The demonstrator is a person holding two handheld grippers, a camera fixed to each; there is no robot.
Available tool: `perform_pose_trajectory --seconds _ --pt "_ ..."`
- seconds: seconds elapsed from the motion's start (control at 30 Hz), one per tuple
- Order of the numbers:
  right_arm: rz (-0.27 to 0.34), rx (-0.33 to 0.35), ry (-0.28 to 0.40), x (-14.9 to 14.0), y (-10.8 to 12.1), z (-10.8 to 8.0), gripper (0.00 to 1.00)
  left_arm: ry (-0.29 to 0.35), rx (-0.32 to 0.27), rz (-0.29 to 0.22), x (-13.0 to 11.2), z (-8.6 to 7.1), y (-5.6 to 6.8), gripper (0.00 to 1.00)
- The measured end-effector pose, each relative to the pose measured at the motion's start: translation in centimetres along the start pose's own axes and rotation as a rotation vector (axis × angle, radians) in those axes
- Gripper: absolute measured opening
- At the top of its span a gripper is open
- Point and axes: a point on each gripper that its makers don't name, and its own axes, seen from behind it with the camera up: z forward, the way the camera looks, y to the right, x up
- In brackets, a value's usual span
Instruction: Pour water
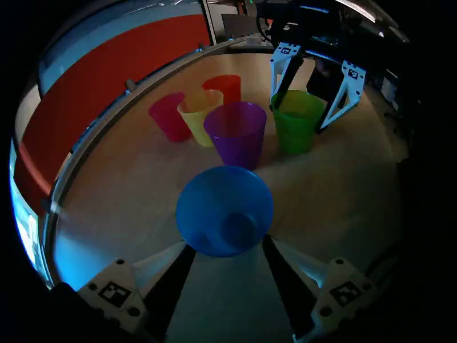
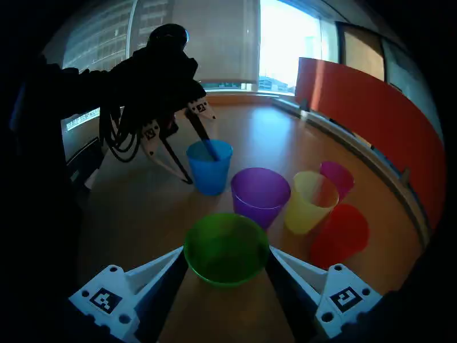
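A blue cup (image 1: 224,208) sits between the fingers of my left gripper (image 1: 227,243), both pressing its sides, low in the left gripper view. Beyond it stand a purple cup (image 1: 236,132), a yellow cup (image 1: 199,114), a magenta cup (image 1: 169,116) and a red cup (image 1: 224,88). Farther right, my right gripper (image 1: 298,114) flanks a green cup (image 1: 297,123). In the right gripper view that green cup (image 2: 227,248) is clasped by my right gripper (image 2: 227,254). The blue cup (image 2: 209,166) stands farther off in the left gripper (image 2: 203,168). I cannot tell if any cup holds water.
All cups stand on a wooden table (image 2: 137,211). The purple (image 2: 260,194), yellow (image 2: 310,201), magenta (image 2: 337,177) and red (image 2: 340,234) cups cluster between the two held cups. An orange partition (image 2: 371,108) runs along one table edge. A person's dark sleeve (image 2: 143,74) and cables hang behind the left gripper.
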Motion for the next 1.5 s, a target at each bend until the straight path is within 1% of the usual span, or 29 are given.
perform_pose_trajectory --seconds 0.3,0.6,0.77,0.9,1.07,1.27,1.5 --pt "0.005 -0.006 0.000 -0.3 -0.1 -0.2 0.91 -0.009 0.022 -0.007 -0.8 -0.8 -0.3 0.84" --pt "0.017 -0.019 0.001 -0.6 -0.1 -0.5 0.92 -0.023 0.037 -0.018 -1.7 -1.3 -0.2 0.84" --pt "0.023 -0.021 0.003 -0.6 -0.2 -0.5 0.95 -0.026 0.041 -0.019 -2.0 -1.6 -0.1 0.84" --pt "0.024 -0.022 -0.001 -0.8 -0.3 -0.6 0.98 -0.027 0.048 -0.017 -2.2 -1.9 -0.1 0.84" --pt "0.024 -0.032 -0.013 -1.4 -0.3 -0.7 0.98 -0.027 0.057 -0.021 -2.5 -2.3 -0.2 0.84" --pt "0.036 -0.050 -0.023 -2.3 0.1 -1.3 0.98 -0.027 0.072 -0.033 -2.8 -2.9 -0.5 0.84" --pt "0.048 -0.067 -0.033 -3.4 0.1 -2.6 0.98 -0.024 0.090 -0.055 -3.3 -3.6 -0.5 0.84"
